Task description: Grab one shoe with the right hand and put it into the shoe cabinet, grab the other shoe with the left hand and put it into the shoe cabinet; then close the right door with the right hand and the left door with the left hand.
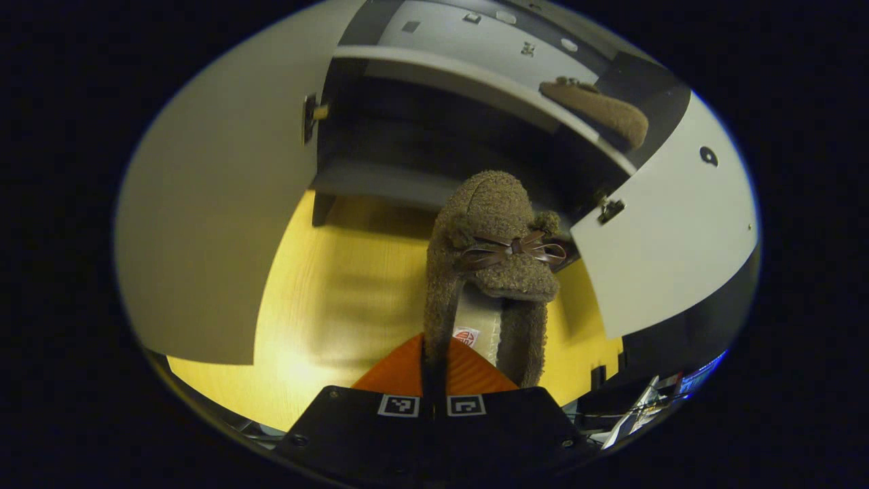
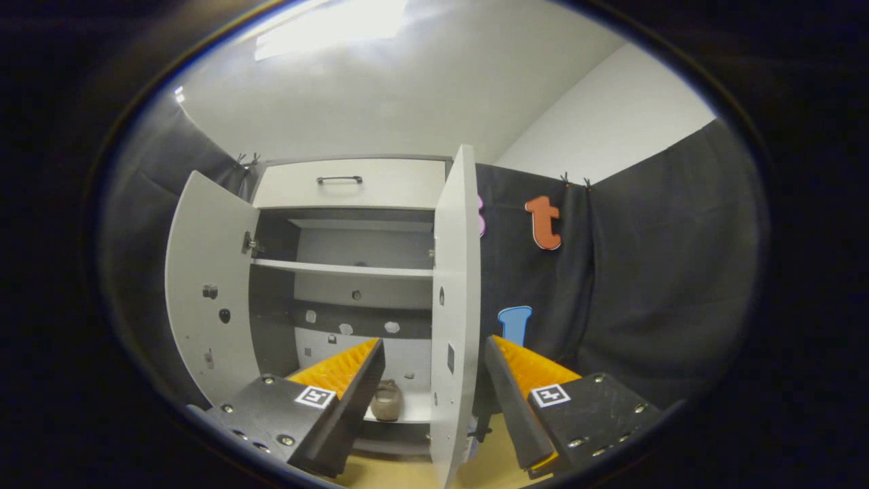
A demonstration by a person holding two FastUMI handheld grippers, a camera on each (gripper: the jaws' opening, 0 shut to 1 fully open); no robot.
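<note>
Yellow floor below, left tongs clamped on brown shoe, right tongs spread wide astride right door

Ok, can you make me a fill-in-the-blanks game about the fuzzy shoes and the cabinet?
1. The left gripper is shut on a fuzzy brown ____ with a bow.
2. The other shoe already sits inside the ____.
3. Both cabinet doors, the left door and the right door, are ____.
4. The right gripper has its fingers ____ and holds nothing.

Missing words: shoe; cabinet; open; open
</note>
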